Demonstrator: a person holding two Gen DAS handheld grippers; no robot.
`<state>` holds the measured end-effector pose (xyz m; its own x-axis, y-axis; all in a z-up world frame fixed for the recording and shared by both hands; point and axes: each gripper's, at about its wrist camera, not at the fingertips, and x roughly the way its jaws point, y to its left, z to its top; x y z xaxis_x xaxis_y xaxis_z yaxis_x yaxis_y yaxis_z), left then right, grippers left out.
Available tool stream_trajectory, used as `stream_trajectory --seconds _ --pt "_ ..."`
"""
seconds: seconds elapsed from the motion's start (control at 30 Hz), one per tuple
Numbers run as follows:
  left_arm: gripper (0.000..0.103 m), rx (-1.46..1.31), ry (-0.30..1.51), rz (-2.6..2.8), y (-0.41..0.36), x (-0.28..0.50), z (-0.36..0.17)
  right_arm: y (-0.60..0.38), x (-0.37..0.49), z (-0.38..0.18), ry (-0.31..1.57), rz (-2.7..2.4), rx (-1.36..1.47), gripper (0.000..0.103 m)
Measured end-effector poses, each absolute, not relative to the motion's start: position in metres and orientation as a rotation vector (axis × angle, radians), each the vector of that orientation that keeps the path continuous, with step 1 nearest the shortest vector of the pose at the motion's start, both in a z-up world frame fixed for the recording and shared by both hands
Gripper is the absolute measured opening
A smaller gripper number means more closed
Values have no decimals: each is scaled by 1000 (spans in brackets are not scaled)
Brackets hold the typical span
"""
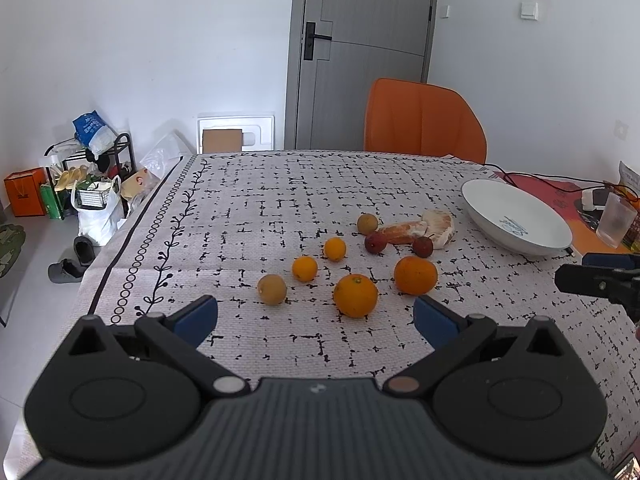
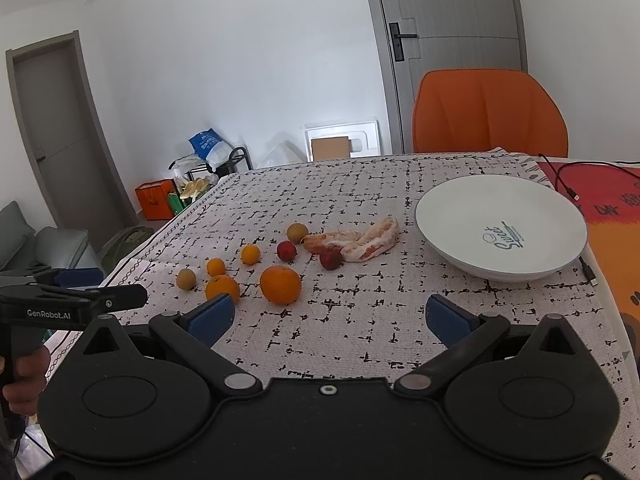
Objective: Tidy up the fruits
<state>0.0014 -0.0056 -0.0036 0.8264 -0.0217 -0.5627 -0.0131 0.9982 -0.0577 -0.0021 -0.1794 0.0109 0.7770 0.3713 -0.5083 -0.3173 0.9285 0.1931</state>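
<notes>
Loose fruit lies mid-table: two big oranges (image 1: 355, 295) (image 1: 415, 275), two small oranges (image 1: 305, 268) (image 1: 335, 249), two tan round fruits (image 1: 272, 289) (image 1: 367, 223), two red fruits (image 1: 375, 242) (image 1: 423, 247) and peeled pomelo pieces (image 1: 424, 230). A white plate (image 1: 516, 218) stands to their right, empty. My left gripper (image 1: 316, 318) is open and empty, just short of the near orange. My right gripper (image 2: 330, 318) is open and empty, near the front edge, with the big orange (image 2: 280, 284) and the plate (image 2: 500, 228) ahead.
An orange chair (image 1: 424, 120) stands at the table's far side. Cables (image 2: 568, 184) and a red mat lie right of the plate, with a plastic cup (image 1: 616, 220). The table's left edge drops to a floor with bags and a rack (image 1: 88, 184).
</notes>
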Motion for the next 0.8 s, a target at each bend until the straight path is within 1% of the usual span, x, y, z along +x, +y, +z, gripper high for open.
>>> stream_trajectory --seconds 0.8 --pt "103 -53 590 -5 -6 -1 -2 -180 -1 10 580 370 100 103"
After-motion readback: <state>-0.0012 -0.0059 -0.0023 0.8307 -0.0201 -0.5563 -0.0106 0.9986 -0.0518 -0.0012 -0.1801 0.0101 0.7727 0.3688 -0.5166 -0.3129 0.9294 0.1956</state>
